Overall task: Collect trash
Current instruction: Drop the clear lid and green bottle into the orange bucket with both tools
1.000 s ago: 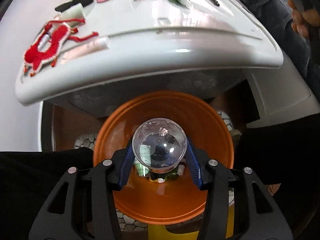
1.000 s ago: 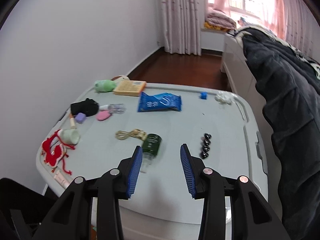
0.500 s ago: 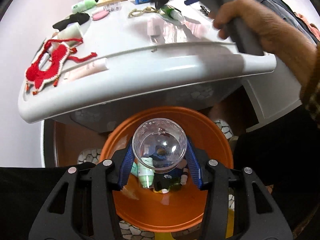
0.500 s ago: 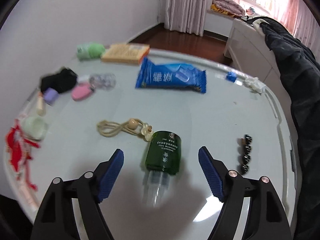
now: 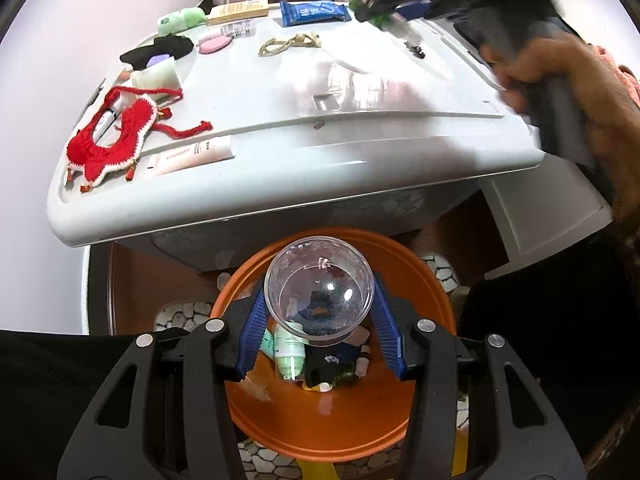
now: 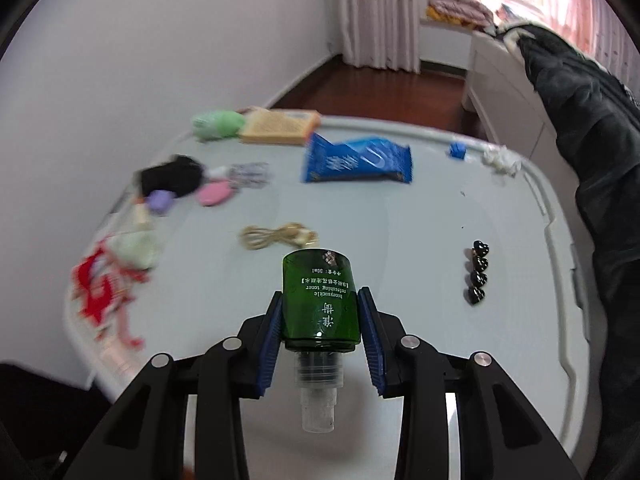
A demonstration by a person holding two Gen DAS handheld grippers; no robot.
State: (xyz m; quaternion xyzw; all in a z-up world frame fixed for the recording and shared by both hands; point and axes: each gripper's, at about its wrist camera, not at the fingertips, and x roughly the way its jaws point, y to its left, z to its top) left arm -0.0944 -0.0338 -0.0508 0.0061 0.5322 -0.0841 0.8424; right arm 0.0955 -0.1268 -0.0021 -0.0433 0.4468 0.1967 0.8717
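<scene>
My left gripper (image 5: 319,302) is shut on a clear plastic cup (image 5: 320,280), held over an orange bin (image 5: 432,292) on the floor. Inside the bin lie a pale green tube (image 5: 290,350) and other small bottles. On the white lid (image 6: 400,220), my right gripper (image 6: 320,312) has a green toner bottle (image 6: 318,280) between its blue pads. Its jaws are closing and the pads press both sides of the bottle, whose clear cap points back at the camera. In the left wrist view the right gripper shows blurred at the top right, with a hand (image 5: 580,92) around its handle.
On the lid lie a red crochet piece (image 5: 108,148), a pink tube (image 5: 192,156), a blue packet (image 6: 356,160), a beige cord (image 6: 276,236), a black heart clip (image 6: 478,272) and several small items at the far left. A dark coat (image 6: 592,140) hangs at the right.
My right gripper opened wide, moved in around the green bottle and closed on it. My left gripper rose a little with the clear cup still in it.
</scene>
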